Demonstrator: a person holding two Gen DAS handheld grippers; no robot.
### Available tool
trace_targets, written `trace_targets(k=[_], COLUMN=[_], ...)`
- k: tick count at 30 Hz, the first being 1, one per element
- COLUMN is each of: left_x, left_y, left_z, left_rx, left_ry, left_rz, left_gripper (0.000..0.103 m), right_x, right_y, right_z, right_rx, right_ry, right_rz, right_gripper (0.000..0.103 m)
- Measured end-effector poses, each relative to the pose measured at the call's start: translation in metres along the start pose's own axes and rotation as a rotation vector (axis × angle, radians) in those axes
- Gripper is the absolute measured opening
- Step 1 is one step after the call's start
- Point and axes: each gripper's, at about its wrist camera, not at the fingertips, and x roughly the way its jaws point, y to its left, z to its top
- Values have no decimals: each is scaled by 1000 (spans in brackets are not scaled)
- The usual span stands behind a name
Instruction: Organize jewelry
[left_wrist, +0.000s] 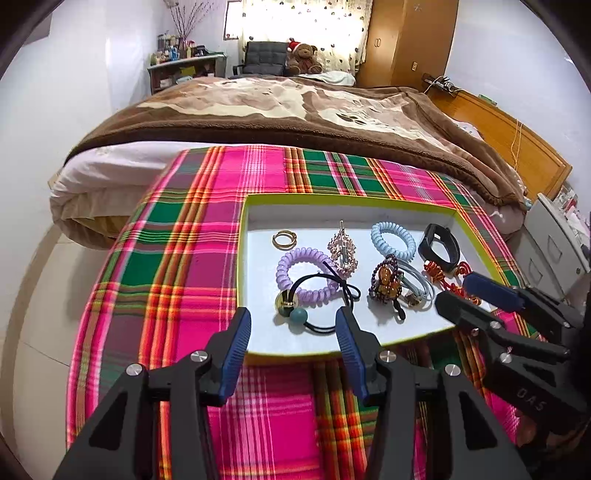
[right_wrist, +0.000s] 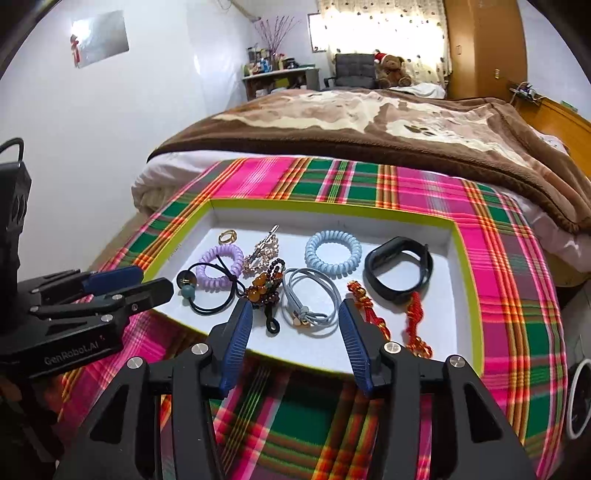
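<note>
A white tray with a lime rim lies on a plaid cloth. In it are a gold ring, a purple coil tie, a black elastic with beads, a crystal hair clip, a blue coil tie, a black wristband, a bead charm, a grey cord band and a red knot tassel. My left gripper is open and empty at the tray's near edge. My right gripper is open and empty over the near edge.
The plaid cloth covers a table in front of a bed with a brown blanket. A white cabinet stands at the right. A wooden headboard and a wardrobe are behind.
</note>
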Motion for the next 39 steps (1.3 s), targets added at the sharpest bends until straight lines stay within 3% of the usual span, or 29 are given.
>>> trace_targets(k=[7,16,39], left_x=[-18,-33,-42], left_y=[-8,-19,-27], left_z=[-12,-26,-35], left_rx=[1,-8,-22], left_ry=[-36,-58,-62], left_rz=[63,92,78], left_gripper=[50,50,50], right_x=[-25,-43,-53], right_y=[1,3,4], right_z=[-10,-24,-33], right_rx=[33,55,70], right_ry=[-54,-87,-93], right_rz=[-27,-58,-63], right_gripper=[50,50,50])
